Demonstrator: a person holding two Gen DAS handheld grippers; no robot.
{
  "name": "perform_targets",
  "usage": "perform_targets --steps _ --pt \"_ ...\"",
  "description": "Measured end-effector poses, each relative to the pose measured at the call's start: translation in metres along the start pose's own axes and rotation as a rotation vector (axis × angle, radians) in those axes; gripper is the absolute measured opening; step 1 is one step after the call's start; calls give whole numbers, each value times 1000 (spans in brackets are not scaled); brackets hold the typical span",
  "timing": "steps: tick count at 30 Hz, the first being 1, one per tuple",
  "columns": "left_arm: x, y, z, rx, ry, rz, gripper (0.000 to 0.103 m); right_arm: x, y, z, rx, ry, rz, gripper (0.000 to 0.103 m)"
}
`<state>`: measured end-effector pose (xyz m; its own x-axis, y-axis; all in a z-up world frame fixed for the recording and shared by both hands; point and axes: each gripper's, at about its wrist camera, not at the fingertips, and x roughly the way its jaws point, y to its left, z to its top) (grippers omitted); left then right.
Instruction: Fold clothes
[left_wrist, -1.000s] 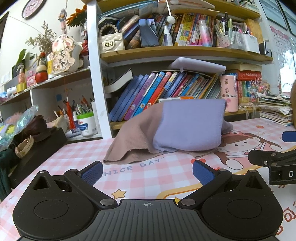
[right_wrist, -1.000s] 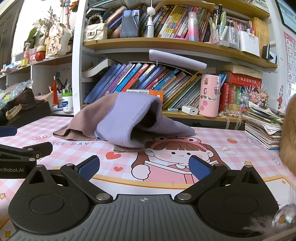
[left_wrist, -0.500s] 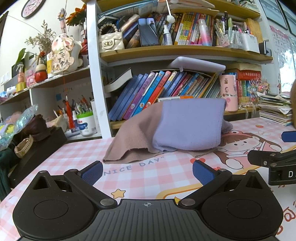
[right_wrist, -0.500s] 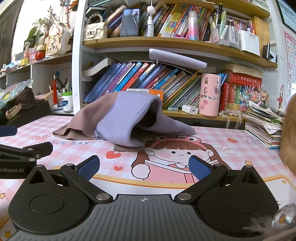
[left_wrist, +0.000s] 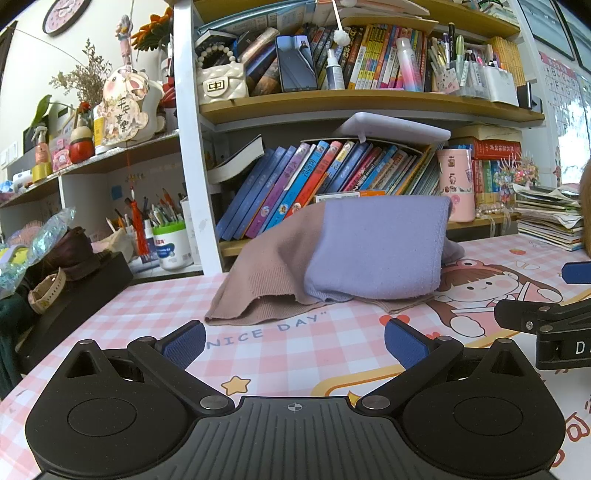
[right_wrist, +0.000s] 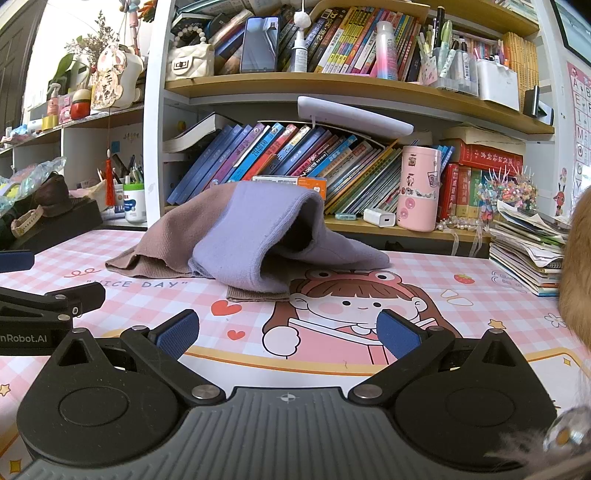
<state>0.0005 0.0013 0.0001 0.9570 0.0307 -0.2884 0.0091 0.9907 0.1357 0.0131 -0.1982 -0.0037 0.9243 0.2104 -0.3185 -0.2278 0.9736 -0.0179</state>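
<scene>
A lavender garment (left_wrist: 376, 247) lies draped in a hump over a tan-brown knitted garment (left_wrist: 266, 273) on the pink checked table mat (left_wrist: 258, 354), in front of the bookshelf. In the right wrist view the lavender garment (right_wrist: 255, 236) covers the brown one (right_wrist: 162, 240), with an open dark fold facing right. My left gripper (left_wrist: 293, 345) is open and empty, low over the mat, short of the clothes. My right gripper (right_wrist: 288, 332) is open and empty, also short of the pile. Each gripper shows at the edge of the other's view.
A full bookshelf (left_wrist: 351, 166) stands right behind the clothes. A black box with a watch and clutter (left_wrist: 66, 288) sits at the left edge. A pink cup (right_wrist: 419, 188) and a stack of booklets (right_wrist: 528, 254) stand at the right. Something furry (right_wrist: 576, 273) is at the far right.
</scene>
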Motion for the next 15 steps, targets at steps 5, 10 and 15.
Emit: perform_targets --steps 5,10,15 --pt "0 0 1 -1 1 1 103 0 0 0 1 0 0 103" --pt "0 0 1 -1 2 1 103 0 0 0 1 0 0 103" --pt "0 0 2 -2 2 2 103 0 0 0 1 0 -1 103"
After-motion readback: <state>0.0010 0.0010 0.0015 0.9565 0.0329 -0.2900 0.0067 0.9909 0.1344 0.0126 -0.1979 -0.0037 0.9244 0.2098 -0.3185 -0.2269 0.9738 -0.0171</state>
